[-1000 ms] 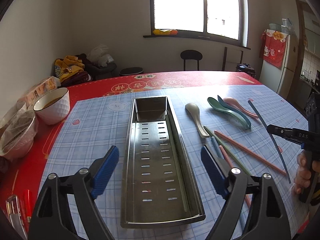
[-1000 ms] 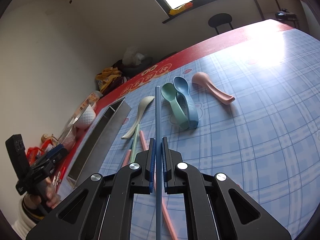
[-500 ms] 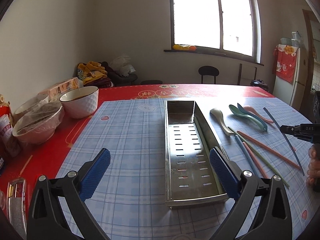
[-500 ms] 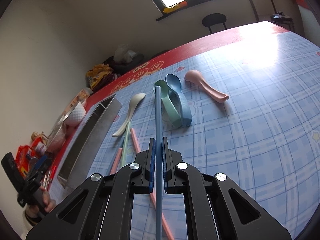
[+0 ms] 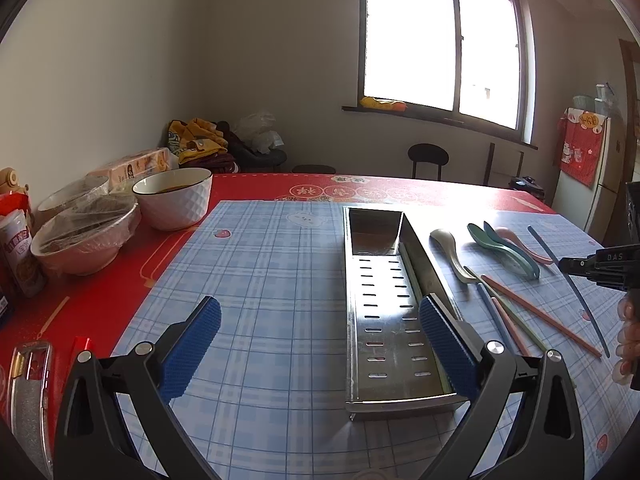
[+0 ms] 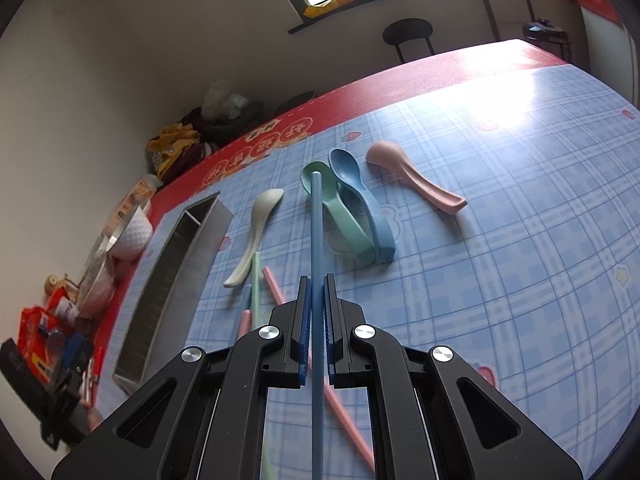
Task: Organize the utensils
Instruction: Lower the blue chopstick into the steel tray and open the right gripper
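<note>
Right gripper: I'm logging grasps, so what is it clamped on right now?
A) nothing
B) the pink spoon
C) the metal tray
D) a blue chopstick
D: in the right wrist view the right gripper has its blue pads closed on a blue chopstick that runs forward between them, while the pink spoon lies on the mat.

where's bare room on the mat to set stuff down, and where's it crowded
Free: the checked mat between the white bowl and the metal tray, and the mat right of the pink spoon. The tray floor is bare too. Crowded: the strip right of the tray, with spoons and chopsticks. The right tool grips a blue chopstick.
</note>
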Motion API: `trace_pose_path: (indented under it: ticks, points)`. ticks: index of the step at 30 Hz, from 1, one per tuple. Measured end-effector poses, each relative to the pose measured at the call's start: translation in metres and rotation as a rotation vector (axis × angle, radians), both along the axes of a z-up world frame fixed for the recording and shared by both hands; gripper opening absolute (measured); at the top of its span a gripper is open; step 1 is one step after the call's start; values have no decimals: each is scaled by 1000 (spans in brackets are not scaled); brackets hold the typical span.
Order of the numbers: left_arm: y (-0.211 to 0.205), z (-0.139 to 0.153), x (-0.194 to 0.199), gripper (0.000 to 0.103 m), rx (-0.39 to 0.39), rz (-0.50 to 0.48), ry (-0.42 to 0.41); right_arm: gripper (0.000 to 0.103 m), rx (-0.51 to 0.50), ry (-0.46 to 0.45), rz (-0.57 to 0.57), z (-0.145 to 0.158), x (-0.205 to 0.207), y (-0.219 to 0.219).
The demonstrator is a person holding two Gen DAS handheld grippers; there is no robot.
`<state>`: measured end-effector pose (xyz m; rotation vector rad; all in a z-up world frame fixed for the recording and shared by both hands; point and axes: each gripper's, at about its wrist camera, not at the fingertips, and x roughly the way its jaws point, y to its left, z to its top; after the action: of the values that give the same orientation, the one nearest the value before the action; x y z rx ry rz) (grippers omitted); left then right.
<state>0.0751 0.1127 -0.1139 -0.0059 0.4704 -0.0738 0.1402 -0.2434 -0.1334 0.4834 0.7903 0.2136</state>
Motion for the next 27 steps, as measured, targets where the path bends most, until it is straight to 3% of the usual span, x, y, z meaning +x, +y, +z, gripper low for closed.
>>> trace_pose_path:
  ticks: [5,16,27]
  points:
    - [0,1,-3,97,4,1,-14,6,65,12,23,16,24,43]
    - [9,0,2,97,-31,39,7,6,153,83,101,12,69,155]
    - [15,-3,6,97,-62,48,32,6,141,167,80,-6,86,188]
